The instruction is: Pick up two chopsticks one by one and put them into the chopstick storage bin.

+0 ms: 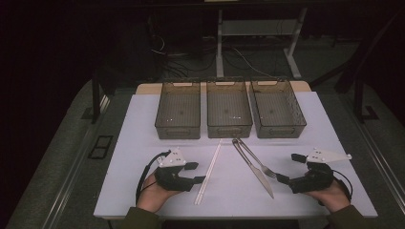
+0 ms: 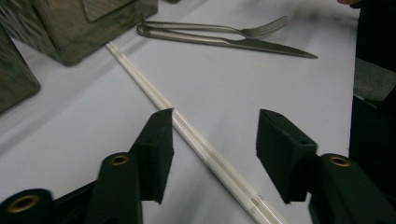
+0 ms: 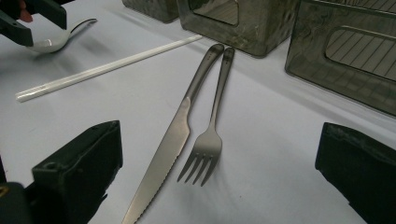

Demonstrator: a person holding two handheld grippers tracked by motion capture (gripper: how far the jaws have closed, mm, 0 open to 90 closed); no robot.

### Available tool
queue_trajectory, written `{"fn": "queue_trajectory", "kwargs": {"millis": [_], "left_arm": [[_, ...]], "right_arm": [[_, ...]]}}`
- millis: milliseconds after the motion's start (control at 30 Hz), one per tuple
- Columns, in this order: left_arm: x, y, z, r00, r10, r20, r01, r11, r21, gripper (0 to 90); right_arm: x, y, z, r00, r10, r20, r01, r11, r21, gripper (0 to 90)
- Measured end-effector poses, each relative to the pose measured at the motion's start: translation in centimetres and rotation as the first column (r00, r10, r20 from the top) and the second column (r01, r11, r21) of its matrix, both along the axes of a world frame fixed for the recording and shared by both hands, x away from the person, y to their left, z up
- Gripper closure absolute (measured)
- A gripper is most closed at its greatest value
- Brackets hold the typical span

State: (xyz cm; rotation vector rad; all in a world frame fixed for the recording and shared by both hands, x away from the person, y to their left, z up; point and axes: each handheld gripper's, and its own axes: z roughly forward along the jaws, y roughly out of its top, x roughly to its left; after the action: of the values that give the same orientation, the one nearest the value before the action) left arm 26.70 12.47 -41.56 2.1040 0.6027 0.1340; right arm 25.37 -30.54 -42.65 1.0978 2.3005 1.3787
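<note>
A pair of white chopsticks (image 1: 209, 172) lies lengthwise at the middle of the white board (image 1: 143, 138). To the right of the chopsticks rest a steel knife (image 1: 258, 174) and fork (image 1: 260, 164), their handles touching at the far end. My left gripper (image 1: 196, 173) is open, its jaws astride the near part of the chopsticks (image 2: 187, 133) without touching them. My right gripper (image 1: 290, 168) is open just right of the fork tines. Between its jaws I see the knife (image 3: 168, 144) and fork (image 3: 212, 135). A spoon (image 3: 56, 39) lies by the left gripper.
Three see-through grey bins (image 1: 178, 112) (image 1: 229, 112) (image 1: 277, 109) stand in a row at the back of the board, all without contents. The board's front edge is just under the person's hands. Dark floor, cables and desk legs lie beyond.
</note>
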Motion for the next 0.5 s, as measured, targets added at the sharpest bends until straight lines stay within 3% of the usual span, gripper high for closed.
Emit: {"fn": "queue_trajectory", "kwargs": {"millis": [500], "left_arm": [[0.2,-1.5,-1.2,0.9982,-0.006,-0.059,0.012,0.9952,0.097,70.8]], "right_arm": [[0.0,0.0,0.0,1.0,-0.001,0.0,0.001,1.0,-0.001,1.0]]}}
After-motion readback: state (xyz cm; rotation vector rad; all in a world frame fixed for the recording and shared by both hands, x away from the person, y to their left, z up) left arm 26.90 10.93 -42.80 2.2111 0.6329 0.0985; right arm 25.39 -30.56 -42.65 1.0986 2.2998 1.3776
